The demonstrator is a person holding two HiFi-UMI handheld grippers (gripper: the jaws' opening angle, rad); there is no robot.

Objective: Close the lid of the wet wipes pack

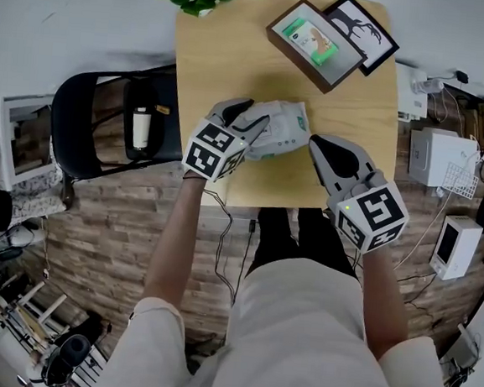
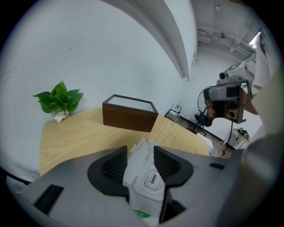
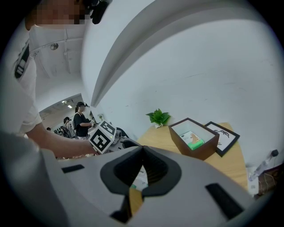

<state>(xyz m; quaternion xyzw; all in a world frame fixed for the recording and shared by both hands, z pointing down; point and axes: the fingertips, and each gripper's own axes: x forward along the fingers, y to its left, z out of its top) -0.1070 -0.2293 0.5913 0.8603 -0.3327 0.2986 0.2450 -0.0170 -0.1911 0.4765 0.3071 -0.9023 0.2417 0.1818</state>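
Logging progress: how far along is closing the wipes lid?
Done: left hand-held gripper clamps the wet wipes pack. In hand: right hand-held gripper, jaws together, poised beside it. Remaining: pressing the OPEN flap down; whether it's sealed can't be judged.

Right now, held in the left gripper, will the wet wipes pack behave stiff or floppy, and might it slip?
Probably floppy: the wet wipes pack looks creased where the left gripper pinches it. Its smooth wrapper could slip under a loose grip. It looks flat-sided, so it is unlikely to roll.
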